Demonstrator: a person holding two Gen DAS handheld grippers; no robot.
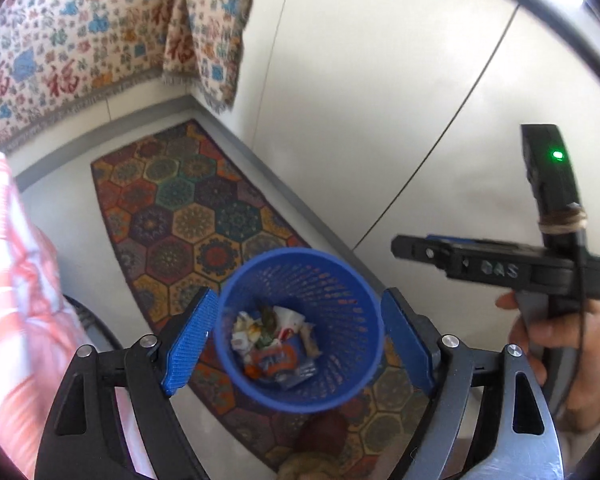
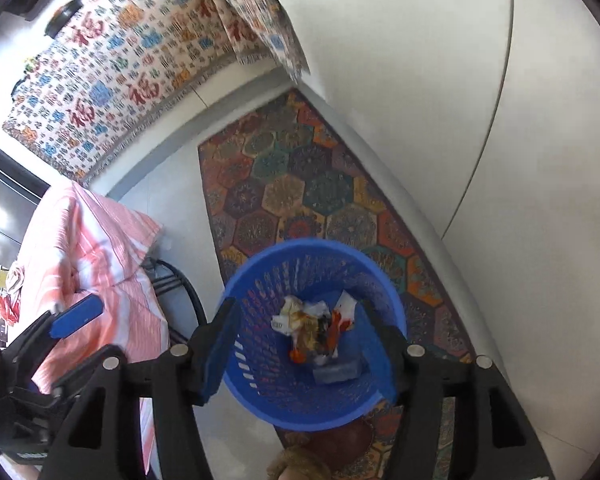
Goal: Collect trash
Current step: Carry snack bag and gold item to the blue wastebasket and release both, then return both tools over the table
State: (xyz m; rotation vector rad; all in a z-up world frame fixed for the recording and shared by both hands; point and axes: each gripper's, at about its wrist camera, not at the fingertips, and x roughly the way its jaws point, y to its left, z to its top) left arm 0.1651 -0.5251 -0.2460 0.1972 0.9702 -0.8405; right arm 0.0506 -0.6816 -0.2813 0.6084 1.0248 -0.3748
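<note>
A blue mesh waste basket (image 1: 300, 328) stands on a patterned rug and holds crumpled wrappers and paper trash (image 1: 276, 340). My left gripper (image 1: 298, 338) hovers above it, open and empty, its blue pads on either side of the basket in the view. In the right wrist view the same basket (image 2: 312, 332) with the trash (image 2: 320, 328) sits below my right gripper (image 2: 304, 344), which is open and empty. The right gripper's body also shows in the left wrist view (image 1: 500, 268), held in a hand.
The hexagon-patterned rug (image 1: 188, 216) lies along white cabinet doors (image 1: 380, 80). A pink striped blanket (image 2: 88, 248) covers furniture at the left. A patterned cloth (image 1: 80, 40) hangs at the back. A brown object (image 2: 340, 444) lies just below the basket.
</note>
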